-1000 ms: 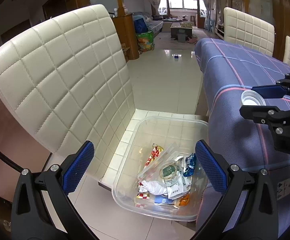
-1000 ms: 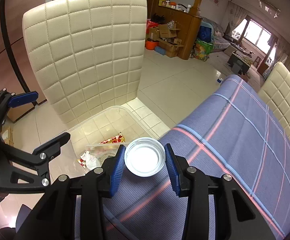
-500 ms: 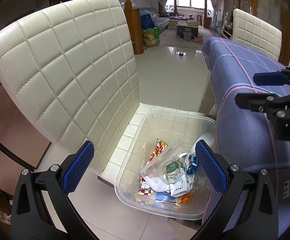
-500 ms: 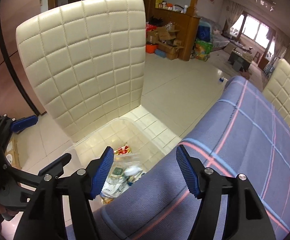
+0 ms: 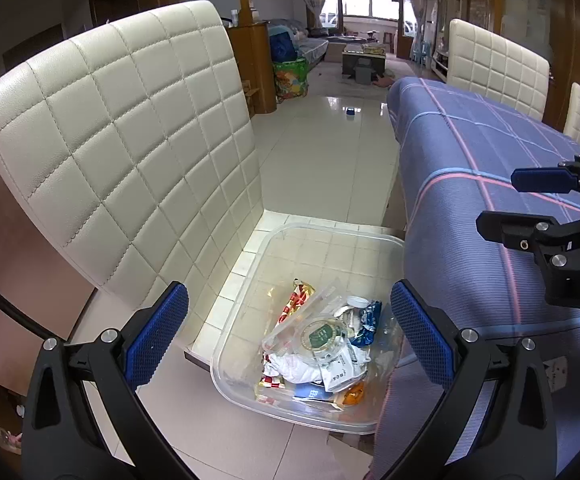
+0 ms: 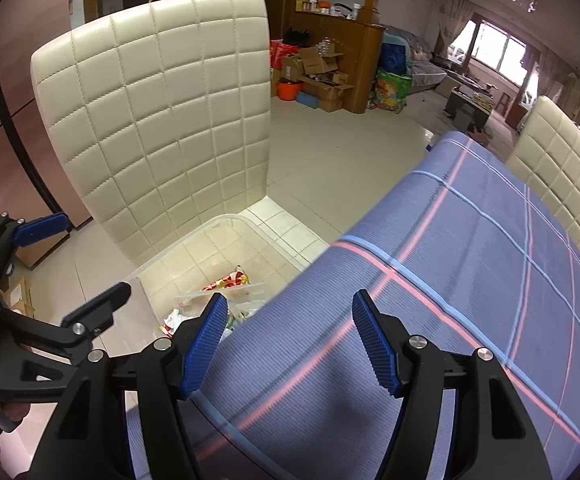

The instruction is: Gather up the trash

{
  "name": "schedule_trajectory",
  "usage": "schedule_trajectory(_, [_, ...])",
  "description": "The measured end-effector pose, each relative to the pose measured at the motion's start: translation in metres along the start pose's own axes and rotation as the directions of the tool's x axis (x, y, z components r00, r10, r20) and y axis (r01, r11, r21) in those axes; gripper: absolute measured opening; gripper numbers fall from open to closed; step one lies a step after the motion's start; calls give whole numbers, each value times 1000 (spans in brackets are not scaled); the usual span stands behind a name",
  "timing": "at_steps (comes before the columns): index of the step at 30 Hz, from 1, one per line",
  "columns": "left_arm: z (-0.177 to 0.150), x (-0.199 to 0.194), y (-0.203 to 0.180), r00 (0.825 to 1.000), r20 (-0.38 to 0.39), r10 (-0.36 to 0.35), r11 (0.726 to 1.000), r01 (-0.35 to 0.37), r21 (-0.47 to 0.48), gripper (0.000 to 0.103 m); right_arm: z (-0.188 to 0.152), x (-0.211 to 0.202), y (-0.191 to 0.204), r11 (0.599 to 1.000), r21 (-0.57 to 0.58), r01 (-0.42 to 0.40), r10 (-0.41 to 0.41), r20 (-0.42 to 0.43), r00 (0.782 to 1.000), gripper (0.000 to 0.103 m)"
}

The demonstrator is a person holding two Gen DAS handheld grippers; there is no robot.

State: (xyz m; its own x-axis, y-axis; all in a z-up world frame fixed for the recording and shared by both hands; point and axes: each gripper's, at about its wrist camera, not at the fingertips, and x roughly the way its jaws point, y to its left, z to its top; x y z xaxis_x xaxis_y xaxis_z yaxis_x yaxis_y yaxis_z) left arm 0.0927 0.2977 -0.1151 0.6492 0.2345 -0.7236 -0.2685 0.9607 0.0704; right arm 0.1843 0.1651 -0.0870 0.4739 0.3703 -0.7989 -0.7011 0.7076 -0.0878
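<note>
Trash (image 5: 322, 344) lay in the bin (image 5: 249, 280). My right tongs (image 6: 285, 340) stood open and empty over the surface (image 6: 470, 280). My left tongs (image 5: 290, 336) gaped wide, holding nothing.

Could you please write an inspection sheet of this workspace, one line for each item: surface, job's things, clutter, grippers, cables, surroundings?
Surface: table under a blue checked tablecloth; the part in view bears nothing.
Job's things: clear plastic bin on the white chair seat beside the table, holding wrappers, a clear bag, a round white lid and crumpled paper.
Clutter: cardboard boxes and an orange tub by the wooden cabinet, far from the table.
Grippers: left gripper open and empty, above the bin; right gripper open and empty, over the table edge.
Cables: nothing seen.
Surroundings: cream quilted chair, more such chairs beyond the table, tiled floor, window far back.
</note>
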Motion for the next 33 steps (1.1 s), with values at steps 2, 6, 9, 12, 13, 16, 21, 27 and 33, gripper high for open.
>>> schedule_trajectory(2, [-1, -3, -2, 1000, 2, -2, 1000, 2, -1, 100, -3, -3, -3, 1000, 7, 6, -6, 2, 1000, 63])
schedule_trajectory(6, [-1, -12, -7, 1000, 15, -2, 1000, 2, 8, 100, -8, -9, -8, 1000, 24, 18, -18, 6, 1000, 63])
schedule_trajectory(9, [1, -19, -11, 1000, 31, -5, 1000, 4, 18, 100, -11, -18, -12, 997, 49, 57, -58, 14, 998, 63])
schedule_trajectory(12, [3, -27, -15, 999, 50, -15, 1000, 14, 19, 100, -15, -31, -14, 988, 81, 132, -135, 28, 990, 63])
schedule_trajectory(13, [4, -31, -16, 998, 55, -18, 1000, 18, 15, 100, -17, -38, -15, 984, 97, 150, -154, 40, 987, 64])
schedule_trajectory(16, [6, -40, -20, 998, 61, -34, 999, 34, 1, 100, -19, -54, -21, 975, 138, 175, -185, 60, 981, 72])
schedule_trajectory(21, [9, -53, -25, 996, 45, -74, 997, 74, -1, 100, -23, -83, -28, 962, 189, 197, -220, 106, 970, 73])
schedule_trajectory(27, [7, -67, -30, 994, 51, -95, 995, 94, 27, 100, -30, -102, -21, 956, 197, 216, -242, 118, 963, 73])
schedule_trajectory(33, [9, -77, -29, 989, 62, -132, 991, 131, 14, 100, -34, -114, -21, 949, 219, 225, -258, 131, 957, 73])
